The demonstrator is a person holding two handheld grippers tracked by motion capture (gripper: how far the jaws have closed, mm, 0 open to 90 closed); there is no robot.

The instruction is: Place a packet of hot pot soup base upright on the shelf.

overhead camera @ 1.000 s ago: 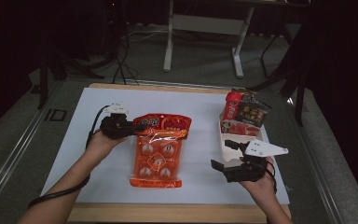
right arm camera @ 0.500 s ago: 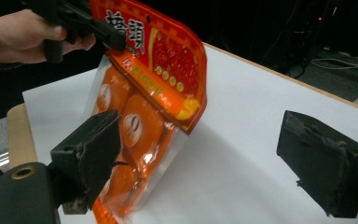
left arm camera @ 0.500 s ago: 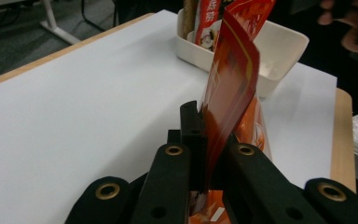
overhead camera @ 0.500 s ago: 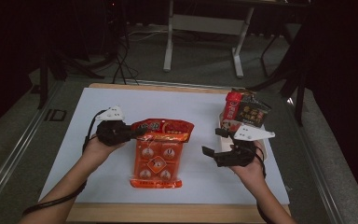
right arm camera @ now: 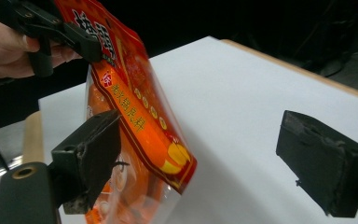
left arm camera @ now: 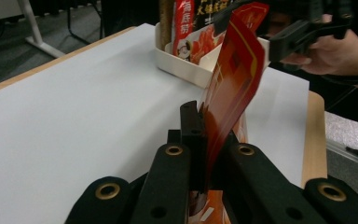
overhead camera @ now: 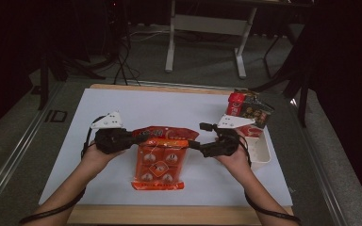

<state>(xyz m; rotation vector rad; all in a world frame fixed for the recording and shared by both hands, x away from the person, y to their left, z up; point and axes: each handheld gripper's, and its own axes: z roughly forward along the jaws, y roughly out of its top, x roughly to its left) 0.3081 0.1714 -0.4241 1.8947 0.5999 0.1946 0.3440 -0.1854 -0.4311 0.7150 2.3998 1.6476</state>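
Observation:
An orange-red snack bag (overhead camera: 159, 157) lies on the white sheet (overhead camera: 169, 103), its top edge lifted off the surface. My left gripper (overhead camera: 139, 137) is shut on the bag's top left corner. In the left gripper view the bag (left arm camera: 235, 74) stands up from the closed jaws of the left gripper (left arm camera: 203, 121). My right gripper (overhead camera: 197, 135) is open at the bag's top right corner. In the right gripper view that corner of the bag (right arm camera: 165, 149) hangs between the spread jaws of the right gripper (right arm camera: 200, 135), nearer the left pad (right arm camera: 91, 154), and no pad presses on it.
A white tray (overhead camera: 259, 150) with several red and dark snack packets (overhead camera: 245, 106) stands at the right edge of the sheet, just behind my right hand. The wooden table edge (overhead camera: 169, 214) runs along the front. A desk frame (overhead camera: 207, 28) stands on the floor beyond.
My right gripper has swung left from beside the tray to the bag's top right corner. The left gripper keeps its hold and has shifted a little with the bag's top edge.

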